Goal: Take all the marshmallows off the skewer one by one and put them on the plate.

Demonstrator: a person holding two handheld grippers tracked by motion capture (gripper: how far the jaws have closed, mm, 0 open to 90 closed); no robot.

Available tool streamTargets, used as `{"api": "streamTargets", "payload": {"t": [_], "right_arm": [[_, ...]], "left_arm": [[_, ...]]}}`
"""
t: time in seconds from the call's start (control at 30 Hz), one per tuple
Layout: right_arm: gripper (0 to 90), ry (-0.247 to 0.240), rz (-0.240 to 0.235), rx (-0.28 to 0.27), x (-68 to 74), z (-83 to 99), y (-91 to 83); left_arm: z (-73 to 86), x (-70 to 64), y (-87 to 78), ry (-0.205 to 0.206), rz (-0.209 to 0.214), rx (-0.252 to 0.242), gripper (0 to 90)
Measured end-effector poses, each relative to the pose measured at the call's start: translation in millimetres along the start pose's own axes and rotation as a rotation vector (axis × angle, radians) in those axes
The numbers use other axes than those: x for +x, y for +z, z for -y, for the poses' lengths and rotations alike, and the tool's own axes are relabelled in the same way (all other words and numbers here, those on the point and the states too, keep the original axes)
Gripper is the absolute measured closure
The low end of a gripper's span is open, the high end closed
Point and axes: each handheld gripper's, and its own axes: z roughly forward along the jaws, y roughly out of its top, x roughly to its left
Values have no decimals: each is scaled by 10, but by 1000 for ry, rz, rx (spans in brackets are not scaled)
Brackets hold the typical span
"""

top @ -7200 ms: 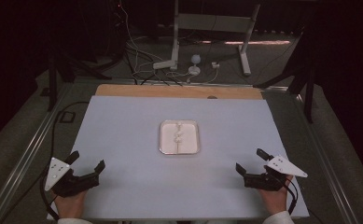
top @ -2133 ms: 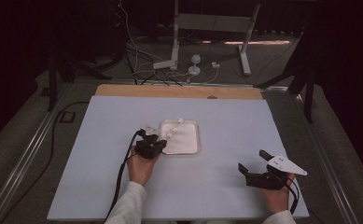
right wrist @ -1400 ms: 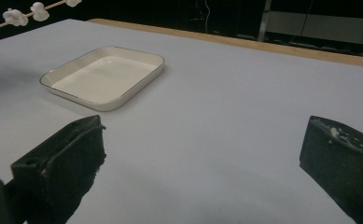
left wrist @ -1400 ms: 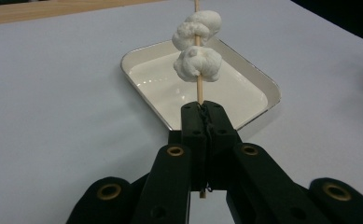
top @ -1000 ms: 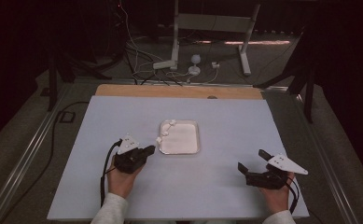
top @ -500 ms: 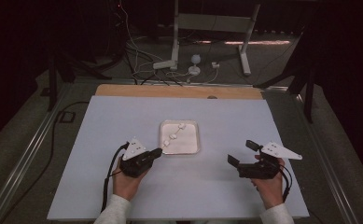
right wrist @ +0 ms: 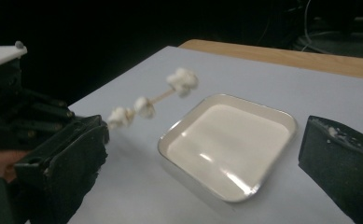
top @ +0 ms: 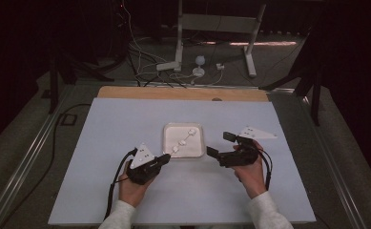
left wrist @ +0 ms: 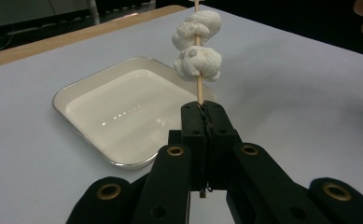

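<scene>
Big white surface spread out below, wooden strip along its far edge, and dead centre sits the square white tray, shallow, shiny-rimmed and bare inside. To its left, the left hand-held gripper is clenched tight on the bottom end of a thin wooden skewer, jaws pressed flat together around it. The skewer slants up over the tray's near-left corner, off the tray floor, with white marshmallow lumps threaded along it. On the right, the right hand-held gripper hovers just beside the tray's right edge, jaws spread wide apart, nothing between them.
</scene>
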Motion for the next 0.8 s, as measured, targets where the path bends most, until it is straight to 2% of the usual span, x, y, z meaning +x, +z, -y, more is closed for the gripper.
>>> {"api": "streamTargets", "payload": {"t": [0.17, 0.3, 0.33, 0.37, 0.4, 0.47, 0.5, 0.53, 0.57, 0.63, 0.67, 0.8], "right_arm": [[67, 6, -42, 42, 41, -129, 179], [193, 32, -82, 74, 59, -197, 316], [295, 48, -98, 87, 70, -227, 379], [331, 55, -91, 95, 71, -241, 414], [331, 55, -91, 95, 71, -241, 414], [456, 81, -106, 116, 63, -264, 492], [456, 81, -106, 116, 63, -264, 492], [506, 92, -114, 119, 61, -264, 511], [612, 114, -103, 131, 59, -261, 530], [667, 139, -112, 131, 37, -262, 529], [685, 157, -123, 128, 23, -265, 521], [726, 175, -127, 119, 8, -279, 499]], "left_arm": [[4, -16, 1, 11, 14, -18, 898], [1, -23, -7, 16, 24, -31, 897], [1, -25, -9, 19, 27, -35, 898], [1, -26, -11, 23, 31, -40, 898], [1, -31, -13, 25, 37, -45, 898], [-2, -41, -16, 33, 41, -52, 898], [-3, -44, -17, 36, 42, -53, 898], [-3, -44, -18, 37, 45, -55, 898], [-2, -42, -20, 38, 45, -55, 898], [3, -35, -22, 44, 42, -48, 898], [5, -33, -22, 45, 43, -46, 899], [-12, -56, -16, 61, 45, -41, 900]]}}
